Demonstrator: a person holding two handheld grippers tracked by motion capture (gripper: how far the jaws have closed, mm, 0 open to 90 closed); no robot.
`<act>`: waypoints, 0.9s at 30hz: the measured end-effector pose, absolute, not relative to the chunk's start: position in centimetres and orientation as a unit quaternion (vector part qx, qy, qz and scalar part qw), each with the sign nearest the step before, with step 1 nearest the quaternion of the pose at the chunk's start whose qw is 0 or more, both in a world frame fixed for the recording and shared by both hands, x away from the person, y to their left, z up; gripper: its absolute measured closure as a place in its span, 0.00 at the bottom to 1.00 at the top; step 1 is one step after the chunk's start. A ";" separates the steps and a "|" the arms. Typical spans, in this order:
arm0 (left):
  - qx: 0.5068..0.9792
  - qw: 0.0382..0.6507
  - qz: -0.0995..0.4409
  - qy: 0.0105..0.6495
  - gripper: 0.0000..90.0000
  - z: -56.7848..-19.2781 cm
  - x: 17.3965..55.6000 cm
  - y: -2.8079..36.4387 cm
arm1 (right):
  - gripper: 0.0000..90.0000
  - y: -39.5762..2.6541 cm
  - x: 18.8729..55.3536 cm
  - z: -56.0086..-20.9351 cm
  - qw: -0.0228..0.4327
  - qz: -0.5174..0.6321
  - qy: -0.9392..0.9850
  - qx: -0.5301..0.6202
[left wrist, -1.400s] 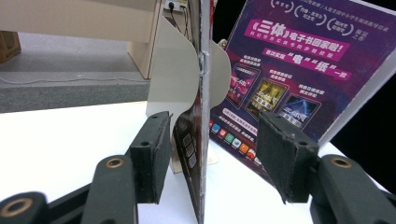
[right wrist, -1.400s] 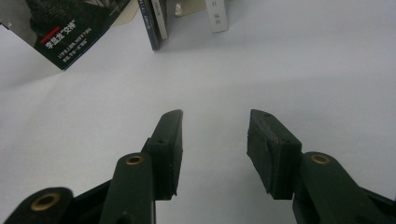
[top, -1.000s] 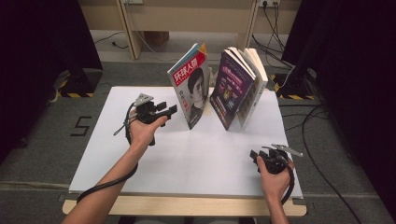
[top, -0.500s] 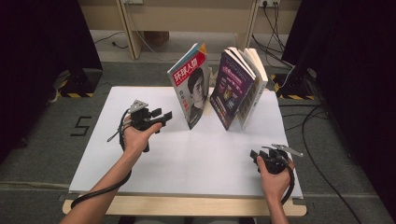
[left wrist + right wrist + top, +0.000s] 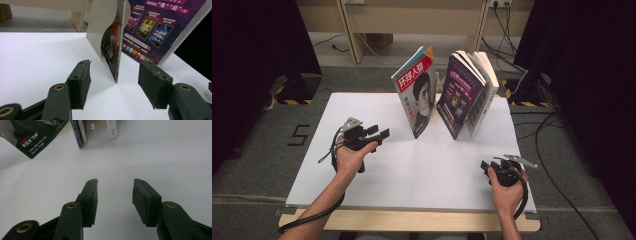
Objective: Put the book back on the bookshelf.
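Hovering low over the white table (image 5: 377,185), the left gripper (image 5: 113,75) stands wide open and empty, its jaws framing the near edge of the portrait magazine (image 5: 416,95), which stands upright straight ahead, long axis vertical. Farther right, the right gripper (image 5: 490,167) rests open, also empty, well apart from the books. Behind the magazine, the left gripper view shows what is probably a cream bookend (image 5: 98,30).

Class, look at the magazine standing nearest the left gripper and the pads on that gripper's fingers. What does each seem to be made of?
Magazine: apparently glossy coated paper; its thin printed cover curls and catches the light.
Pads on the left gripper fingers: probably matt black foam or rubber; dull, with rough edges. Which one cannot be told.
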State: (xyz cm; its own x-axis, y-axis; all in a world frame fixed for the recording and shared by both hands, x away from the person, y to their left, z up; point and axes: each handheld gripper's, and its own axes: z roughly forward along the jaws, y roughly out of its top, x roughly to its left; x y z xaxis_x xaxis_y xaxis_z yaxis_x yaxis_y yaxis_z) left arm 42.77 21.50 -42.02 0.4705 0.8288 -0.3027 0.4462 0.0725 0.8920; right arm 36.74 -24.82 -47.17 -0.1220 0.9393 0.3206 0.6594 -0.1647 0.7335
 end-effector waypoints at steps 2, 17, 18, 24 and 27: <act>0.659 0.549 0.175 0.484 0.47 -42.1 42.4 21.9 | 0.62 -24.8 36.8 -47.3 0.169 0.413 0.627 0.638; 0.655 0.545 0.174 0.493 0.47 -43.6 40.0 23.9 | 0.62 -24.6 36.8 -47.2 0.167 0.414 0.626 0.640; 0.655 0.545 0.173 0.494 0.47 -43.7 39.9 24.0 | 0.62 -24.6 36.8 -47.2 0.167 0.414 0.626 0.640; 0.652 0.542 0.175 0.500 0.46 -44.4 39.0 25.0 | 0.62 -24.6 36.7 -47.1 0.167 0.413 0.624 0.641; 0.652 0.538 0.175 0.505 0.46 -44.9 38.6 25.5 | 0.62 -24.6 36.6 -47.1 0.166 0.413 0.624 0.642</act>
State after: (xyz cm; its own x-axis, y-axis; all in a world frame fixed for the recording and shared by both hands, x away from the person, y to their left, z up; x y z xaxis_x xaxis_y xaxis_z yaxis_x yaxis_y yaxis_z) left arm 38.58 25.46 -44.91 0.4296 0.8463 -0.3151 0.4704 0.0881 0.8780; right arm 36.65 -24.65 -47.07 -0.1205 0.9388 0.3228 0.6637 -0.1656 0.7295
